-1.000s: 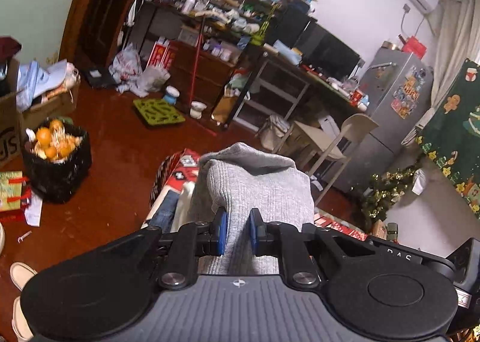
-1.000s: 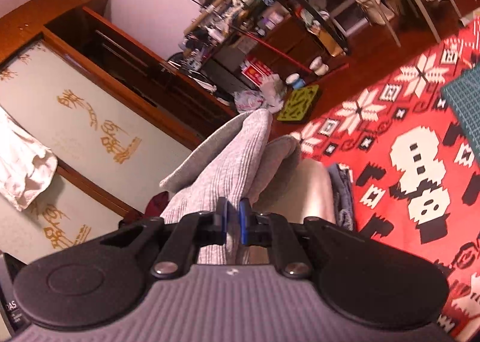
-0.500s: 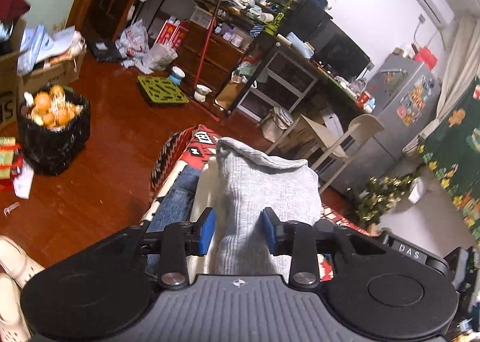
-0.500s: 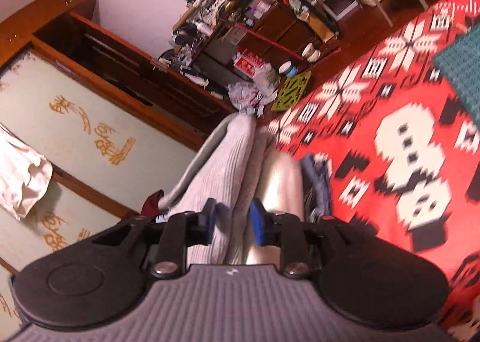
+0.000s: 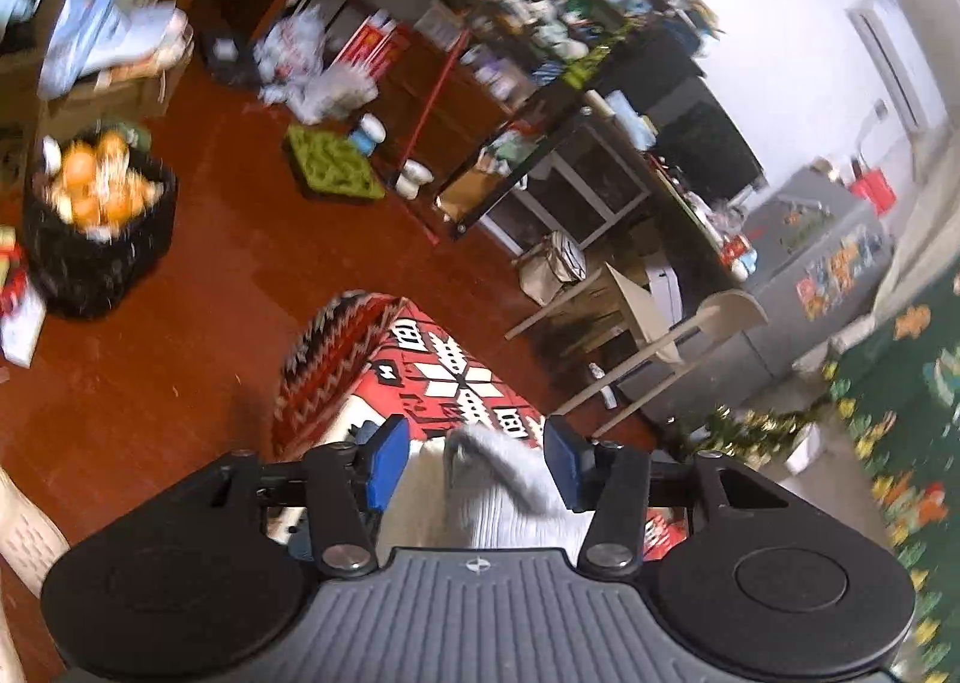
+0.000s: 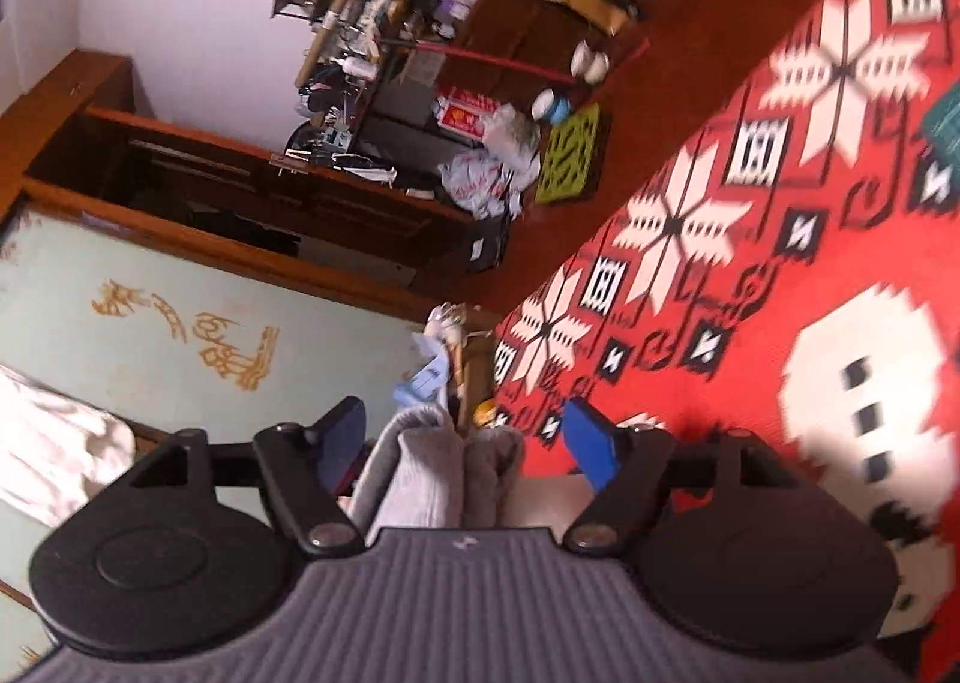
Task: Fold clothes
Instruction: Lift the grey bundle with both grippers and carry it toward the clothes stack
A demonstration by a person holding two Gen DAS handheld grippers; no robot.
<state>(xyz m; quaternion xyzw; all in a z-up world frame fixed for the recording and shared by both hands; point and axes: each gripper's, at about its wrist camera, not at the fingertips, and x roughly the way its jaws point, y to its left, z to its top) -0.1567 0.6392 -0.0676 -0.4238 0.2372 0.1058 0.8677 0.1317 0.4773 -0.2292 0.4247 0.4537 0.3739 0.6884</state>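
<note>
A grey ribbed knit garment (image 5: 510, 494) lies bunched low between the blue pads of my left gripper (image 5: 477, 461), on top of a cream garment (image 5: 420, 494). The left jaws are opening and neither pad touches the knit. In the right wrist view the same grey garment (image 6: 429, 473) sits folded between the jaws of my right gripper (image 6: 462, 437), which are also opening, with clear gaps on both sides. All of it rests on a red patterned blanket (image 6: 750, 239) over the bed or table.
A dark red floor (image 5: 180, 335) lies beyond the blanket's edge. On it stand a black basket of oranges (image 5: 99, 221), a green mat (image 5: 333, 170), cardboard boxes (image 5: 102, 83), cluttered shelves (image 5: 540, 53), a folding chair (image 5: 660, 347) and a grey fridge (image 5: 828, 257).
Both grippers have opened and let go of the grey garment. It has dropped from a raised hanging fold to a low heap, and both grippers have moved back and down.
</note>
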